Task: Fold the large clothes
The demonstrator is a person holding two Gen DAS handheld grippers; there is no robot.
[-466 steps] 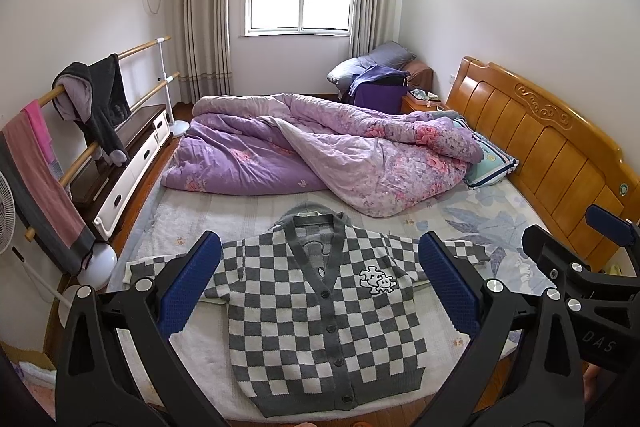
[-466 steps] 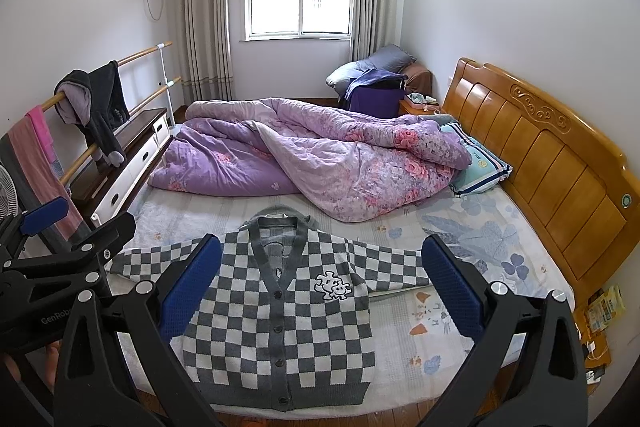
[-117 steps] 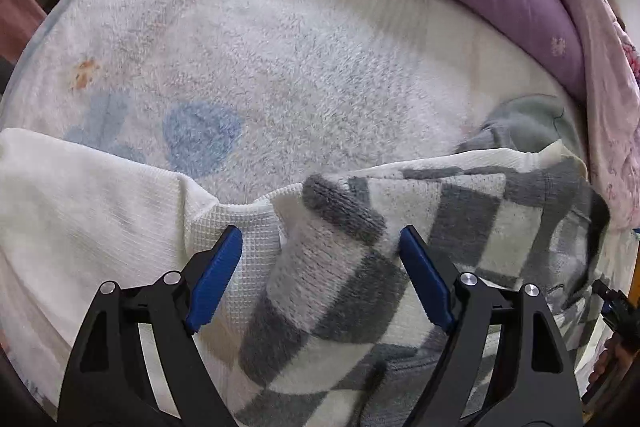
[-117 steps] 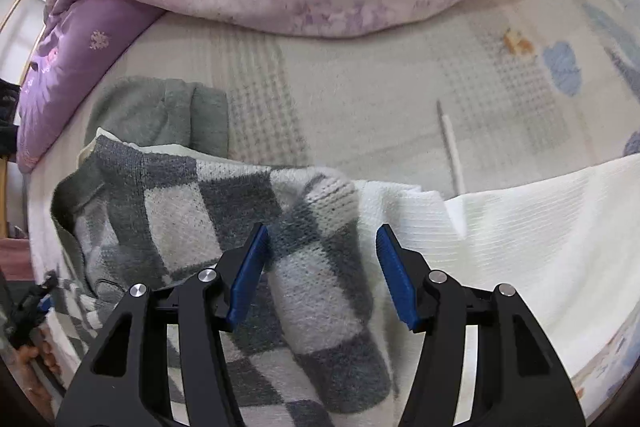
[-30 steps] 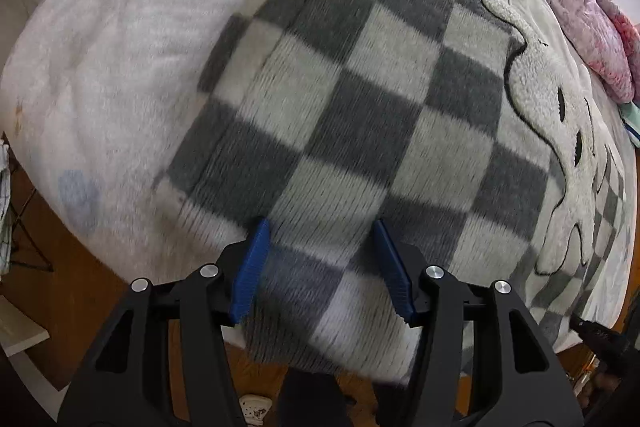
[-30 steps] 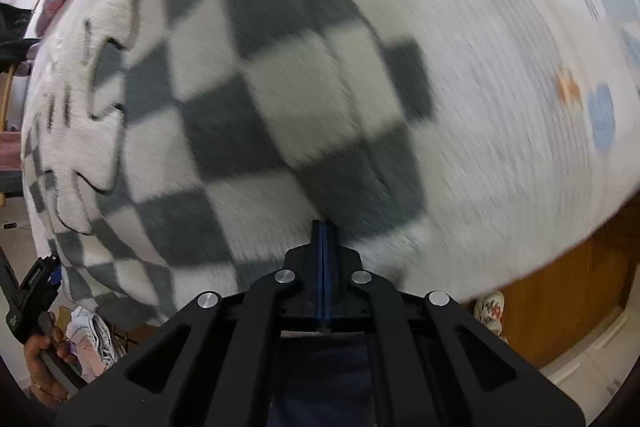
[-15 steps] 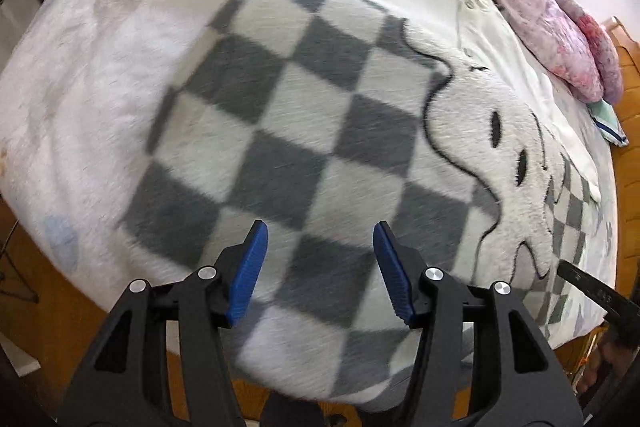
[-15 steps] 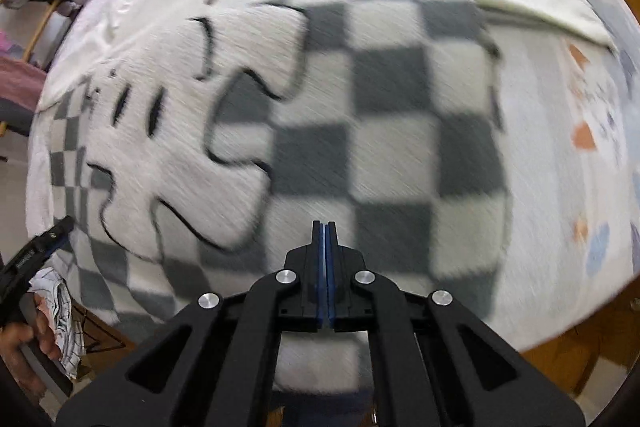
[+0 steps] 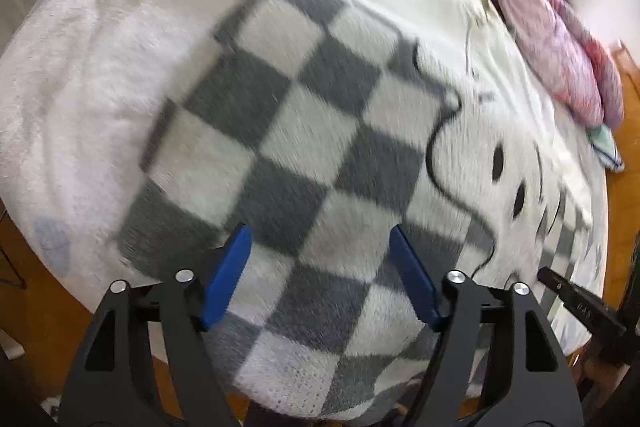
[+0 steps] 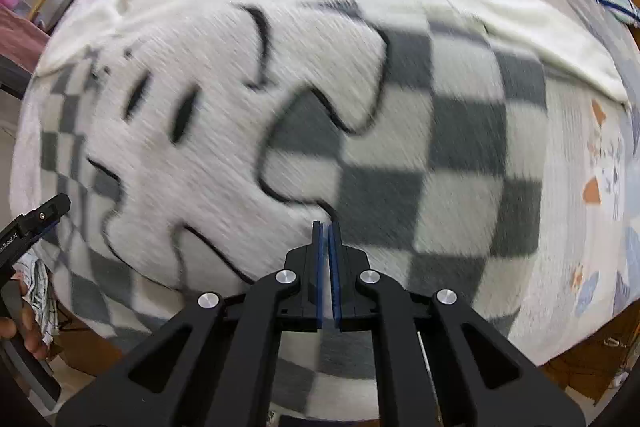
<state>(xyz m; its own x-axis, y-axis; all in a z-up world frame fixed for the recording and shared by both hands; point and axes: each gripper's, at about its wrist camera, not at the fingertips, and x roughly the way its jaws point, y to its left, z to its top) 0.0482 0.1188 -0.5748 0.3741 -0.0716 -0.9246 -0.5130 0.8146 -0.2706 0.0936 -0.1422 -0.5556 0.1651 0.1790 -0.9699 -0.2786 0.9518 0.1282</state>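
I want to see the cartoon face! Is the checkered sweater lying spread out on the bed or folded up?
Spread out: the checkered sweater lies flat across the bed, its cartoon face up and in full view.

Both views are bright with soft daylight, no harsh shadows anywhere. In the left wrist view the top right corner blows out white above the purple floral quilt (image 9: 560, 39). Heavy fisheye bends the pale patterned bed sheet (image 9: 80, 75) into a dome, with black vignette in the corners. Motion blur smears the grey-and-white checked knit cardigan (image 9: 304, 131) in streaks, worst in the right wrist view, where the check edges go fuzzy. The black gripper frames with blue pads at the bottom edge stay sharp, small highlights glinting off their silver screws.
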